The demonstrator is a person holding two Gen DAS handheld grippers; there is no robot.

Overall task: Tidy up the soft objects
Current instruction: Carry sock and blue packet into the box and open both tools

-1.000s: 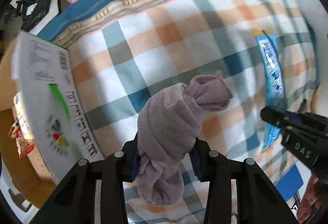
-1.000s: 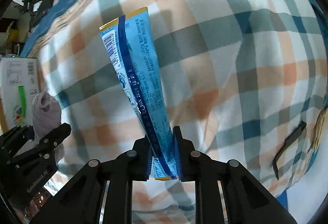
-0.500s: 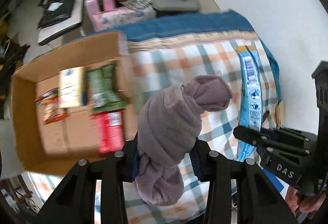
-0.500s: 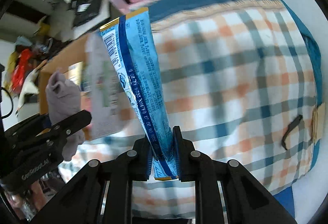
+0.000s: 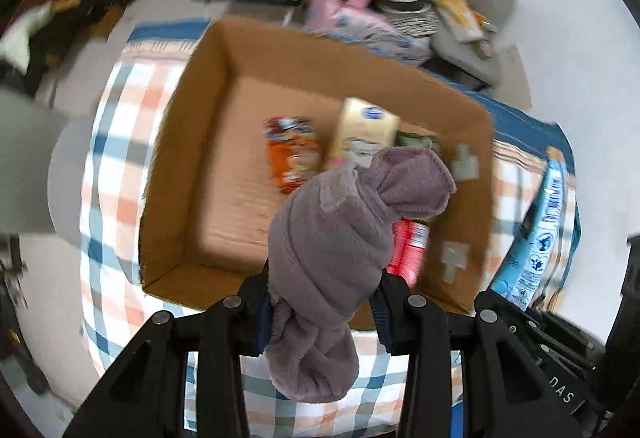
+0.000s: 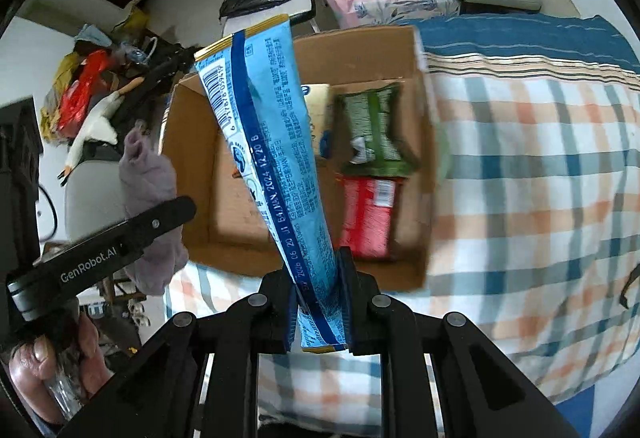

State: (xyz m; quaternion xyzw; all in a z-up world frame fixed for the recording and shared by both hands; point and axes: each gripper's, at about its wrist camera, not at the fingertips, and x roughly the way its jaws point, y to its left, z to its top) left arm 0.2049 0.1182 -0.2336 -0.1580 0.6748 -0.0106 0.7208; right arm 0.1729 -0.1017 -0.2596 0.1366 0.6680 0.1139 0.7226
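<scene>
Left gripper (image 5: 322, 312), marked "GenRobot.AI", clamps a knotted mauve fleece bundle (image 5: 332, 238); right gripper (image 6: 318, 308) pinches a long blue barcoded packet (image 6: 272, 153) above an open cardboard box (image 6: 192, 165) holding snack packs.

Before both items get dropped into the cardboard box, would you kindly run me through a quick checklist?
1. Left gripper shut on the purple cloth bundle: ok.
2. Right gripper shut on the blue packet: ok.
3. Cardboard box open on top: ok.
4. Bare box floor on the side away from the snack packs: ok.
5. Bundle fully over the box opening: cannot tell.
6. Grippers apart from each other: ok.
</scene>
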